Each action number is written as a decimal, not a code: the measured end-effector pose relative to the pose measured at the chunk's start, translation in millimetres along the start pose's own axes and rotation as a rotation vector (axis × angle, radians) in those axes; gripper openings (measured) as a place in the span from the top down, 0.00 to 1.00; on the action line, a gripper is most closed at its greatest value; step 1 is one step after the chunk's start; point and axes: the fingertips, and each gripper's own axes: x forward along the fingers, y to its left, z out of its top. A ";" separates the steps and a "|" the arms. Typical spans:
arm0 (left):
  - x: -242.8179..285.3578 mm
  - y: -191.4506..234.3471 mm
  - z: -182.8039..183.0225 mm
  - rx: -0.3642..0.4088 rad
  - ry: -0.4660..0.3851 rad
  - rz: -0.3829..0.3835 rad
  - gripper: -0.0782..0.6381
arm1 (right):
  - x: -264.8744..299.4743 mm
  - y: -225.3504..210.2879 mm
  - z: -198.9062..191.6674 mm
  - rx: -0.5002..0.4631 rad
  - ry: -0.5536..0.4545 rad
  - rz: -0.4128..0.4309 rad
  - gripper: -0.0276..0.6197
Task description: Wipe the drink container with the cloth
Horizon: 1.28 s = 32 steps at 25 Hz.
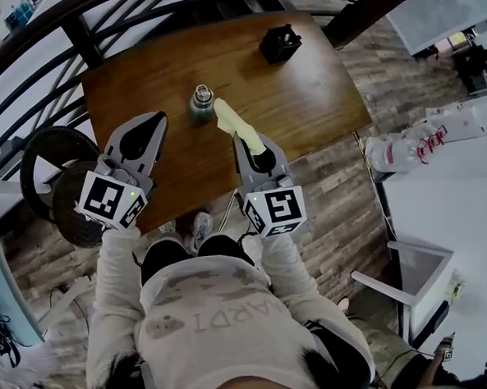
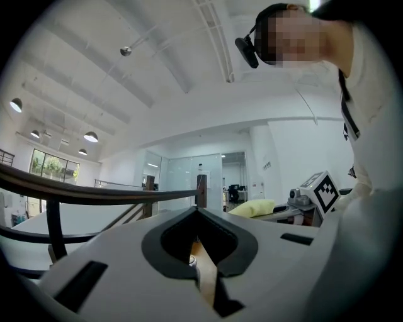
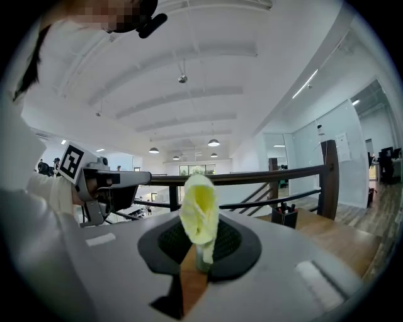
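The bottle (image 1: 203, 104) stands upright on the wooden table (image 1: 304, 104), near the middle and towards the far edge. It lies ahead of both grippers and between their lines, closer to the right one's cloth than to the left one's tips.

The right gripper (image 3: 199, 263) is clamped on a yellow cloth (image 1: 236, 123), which sticks out forward from the jaws as a folded roll. In the head view the far end of the cloth reaches the bottle's right side. Whether it touches or sits just beside the bottle cannot be told. In the right gripper view the cloth stands up from the closed jaws like a soft loop, pale yellow with a brighter hollow.

The left gripper (image 1: 157, 117) hovers left of the bottle, apart from it. Its jaws meet at the tips with nothing between them, and only a strip of table wood shows through the gap lower down.

The bottle has a dark green body and a silvery cap seen from above. Any label on it is too small to make out.

A black pen holder (image 1: 280, 43) stands at the table's far right corner, well apart from the bottle. Each gripper carries a cube with black-and-white square markers (image 1: 276, 209). Pale letters on the person's top (image 1: 210, 319) are too faint to read.
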 end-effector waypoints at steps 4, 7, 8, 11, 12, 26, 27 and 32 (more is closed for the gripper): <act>16.4 11.9 -22.1 0.008 0.063 -0.026 0.90 | 17.5 -2.9 -25.9 0.023 0.064 -0.006 0.88; 26.5 23.3 -43.1 0.000 0.104 -0.022 0.90 | 27.4 -3.2 -47.6 0.037 0.111 -0.002 0.88; 30.2 26.4 -49.9 0.010 0.120 -0.022 0.90 | 30.7 -3.6 -54.5 0.042 0.125 -0.001 0.88; 41.7 31.0 -70.1 0.057 0.173 -0.039 0.90 | 39.9 -5.3 -72.3 0.059 0.158 0.002 0.88; 45.5 31.6 -76.0 0.059 0.186 -0.052 0.90 | 43.0 -5.4 -77.4 0.063 0.167 0.004 0.88; 111.8 49.8 -133.2 0.114 0.339 -0.231 0.90 | 73.0 -16.0 -134.0 0.087 0.267 0.008 0.88; 116.1 49.2 -137.9 0.125 0.358 -0.244 0.90 | 73.9 -17.2 -136.4 0.090 0.271 0.009 0.88; 133.2 43.7 -157.4 0.153 0.446 -0.305 0.90 | 81.8 -20.7 -143.5 0.098 0.281 0.017 0.88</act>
